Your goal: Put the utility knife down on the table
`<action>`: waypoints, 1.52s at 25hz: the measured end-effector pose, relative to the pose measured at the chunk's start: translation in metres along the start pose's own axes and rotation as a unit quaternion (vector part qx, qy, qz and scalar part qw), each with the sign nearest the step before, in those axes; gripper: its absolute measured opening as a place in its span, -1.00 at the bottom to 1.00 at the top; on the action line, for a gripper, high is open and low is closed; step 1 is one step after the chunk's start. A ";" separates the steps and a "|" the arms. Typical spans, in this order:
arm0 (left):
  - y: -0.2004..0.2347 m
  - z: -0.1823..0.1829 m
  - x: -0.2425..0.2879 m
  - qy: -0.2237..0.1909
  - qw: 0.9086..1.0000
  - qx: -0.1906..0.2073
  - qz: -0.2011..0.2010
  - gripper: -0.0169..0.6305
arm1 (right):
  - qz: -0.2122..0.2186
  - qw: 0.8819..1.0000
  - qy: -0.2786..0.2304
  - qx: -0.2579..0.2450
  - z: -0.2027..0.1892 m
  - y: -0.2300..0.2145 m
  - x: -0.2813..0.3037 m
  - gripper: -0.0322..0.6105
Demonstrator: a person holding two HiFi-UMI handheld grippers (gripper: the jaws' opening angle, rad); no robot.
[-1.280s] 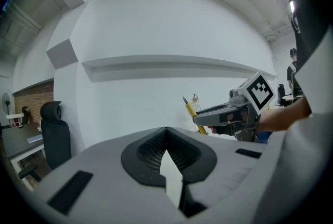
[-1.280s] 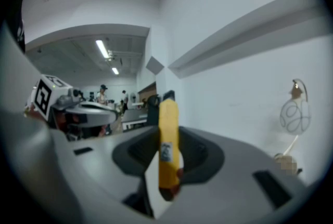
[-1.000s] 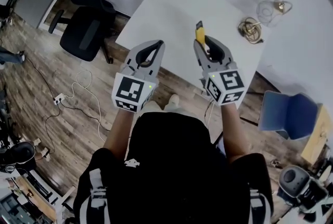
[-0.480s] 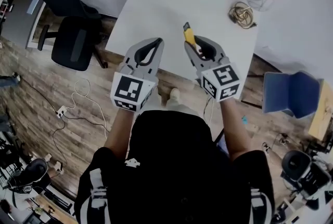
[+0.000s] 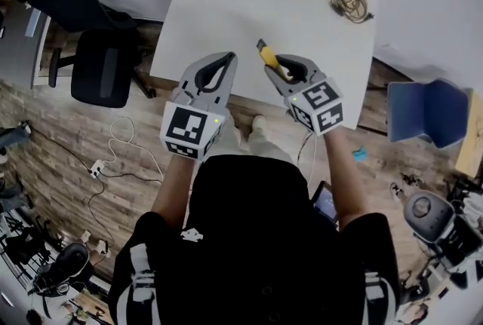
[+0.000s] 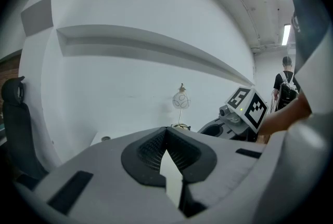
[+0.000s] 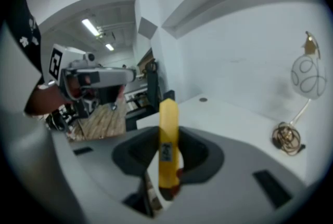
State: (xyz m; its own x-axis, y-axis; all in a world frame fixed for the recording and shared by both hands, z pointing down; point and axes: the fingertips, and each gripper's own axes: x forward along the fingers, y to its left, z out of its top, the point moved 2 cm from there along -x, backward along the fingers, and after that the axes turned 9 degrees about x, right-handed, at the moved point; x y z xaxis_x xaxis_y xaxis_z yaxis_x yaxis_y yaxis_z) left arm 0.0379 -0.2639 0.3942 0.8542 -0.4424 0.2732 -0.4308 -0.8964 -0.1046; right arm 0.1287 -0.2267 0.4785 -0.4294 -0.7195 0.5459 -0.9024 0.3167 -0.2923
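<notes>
Change: since a second ago my right hand-held gripper (image 5: pixel 278 68) has sunk toward the near edge of the desk (image 5: pixel 226 7) and tipped forward.
Meaning: I judge the set-down is under way but not finished.
Grip: the utility knife (image 7: pixel 167 140) is pinched between the right jaws.
Knife's place: its yellow body pokes out past the jaw tips, over the desk.
Other side: the left hand-held gripper (image 5: pixel 223 63) is pressed together and empty, just beside the right.

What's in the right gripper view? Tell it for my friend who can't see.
The right tongs grip a yellow knife that sticks up between them, with a white table beyond. A glass ball on a thin stalk and a cord in a coil sit at the right. The left tongs show at the left.
</notes>
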 end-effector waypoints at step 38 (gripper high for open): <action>0.042 -0.093 0.010 0.082 0.995 -0.053 -0.007 -0.90 | -0.012 0.940 0.324 -0.107 -0.144 -0.066 0.124 -0.47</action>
State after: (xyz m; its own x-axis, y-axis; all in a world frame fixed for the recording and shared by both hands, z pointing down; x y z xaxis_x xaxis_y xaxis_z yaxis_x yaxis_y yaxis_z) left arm 0.0013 -0.3037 0.4813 0.8054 -0.4110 0.4272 -0.4547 -0.8907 0.0003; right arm 0.1298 -0.2475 0.6785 -0.2788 -0.2231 0.9341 -0.8689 0.4729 -0.1464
